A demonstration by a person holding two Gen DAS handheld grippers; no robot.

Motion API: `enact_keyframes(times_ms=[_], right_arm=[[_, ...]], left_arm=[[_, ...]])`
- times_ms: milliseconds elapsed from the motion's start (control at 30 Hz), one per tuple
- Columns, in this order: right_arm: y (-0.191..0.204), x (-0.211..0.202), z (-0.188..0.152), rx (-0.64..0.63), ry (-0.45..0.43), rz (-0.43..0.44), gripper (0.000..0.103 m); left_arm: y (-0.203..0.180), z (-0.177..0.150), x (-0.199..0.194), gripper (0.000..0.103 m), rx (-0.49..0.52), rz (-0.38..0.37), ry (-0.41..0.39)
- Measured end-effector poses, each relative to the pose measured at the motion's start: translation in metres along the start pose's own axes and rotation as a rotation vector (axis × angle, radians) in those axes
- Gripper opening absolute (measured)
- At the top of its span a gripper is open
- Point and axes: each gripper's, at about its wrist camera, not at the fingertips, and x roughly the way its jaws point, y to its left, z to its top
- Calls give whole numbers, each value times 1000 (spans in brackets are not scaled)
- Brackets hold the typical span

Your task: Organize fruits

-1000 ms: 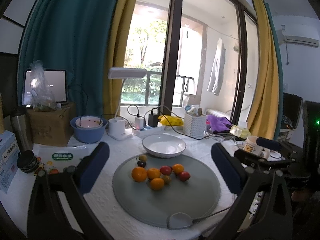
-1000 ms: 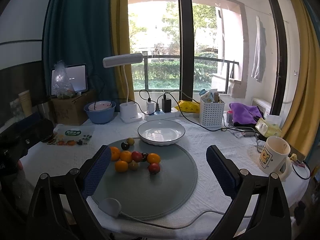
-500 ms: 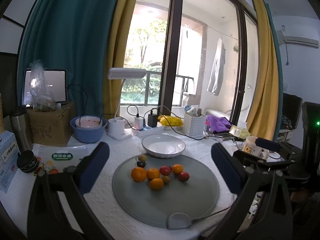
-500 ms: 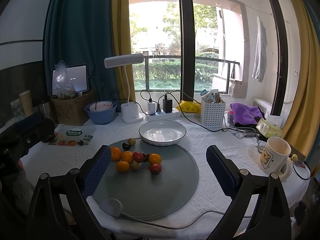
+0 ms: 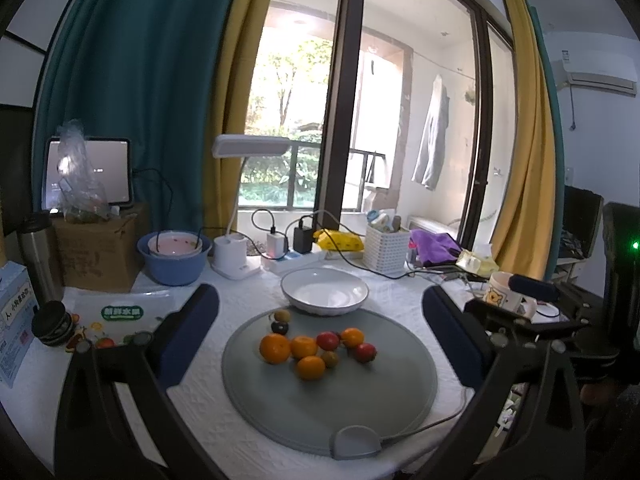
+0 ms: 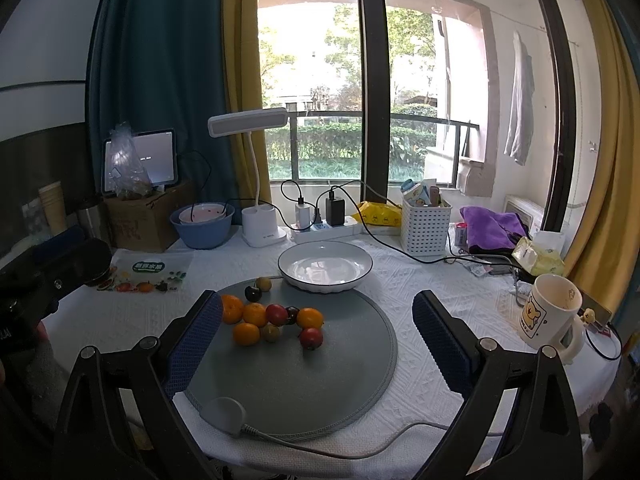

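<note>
Above a white-clothed table by a balcony window, two handheld grippers hang with blue-padded jaws spread wide, nothing between them: left gripper (image 5: 320,332), right gripper (image 6: 318,332). Just ahead and below both, round grey mat (image 6: 340,392) with trailing cord, bearing loose cluster of small fruits (image 6: 276,320): four oranges, two red fruits, several small dark or greenish ones, all touching or nearly so. Two strays, dark cherry-like fruit (image 6: 252,293) and yellowish berry (image 6: 264,283), apart from the cluster toward the mat's far edge. Beyond, overlapping that edge, empty white shallow bowl with dark rim (image 6: 325,266), the likely destination. No fruit moved yet, by the look of it. Decisive relation: cluster lying straight ahead of left gripper, centred between its pads, but left of centre for the right, hard against its left pad (image 6: 196,340). Left hand therefore judged better lined up; bowl directly past the fruit. Round fruit, no long axis; rolling the risk. Cartoon mug (image 6: 550,312) well off to the right.
</note>
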Motion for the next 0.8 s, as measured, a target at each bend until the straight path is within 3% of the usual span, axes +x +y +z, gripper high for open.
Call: enact_keyframes(times_ms=[800], right_arm=[[-3, -2, 1, 6, -4, 0, 98]], left_arm=[[1, 1, -1, 103, 0, -8, -2]])
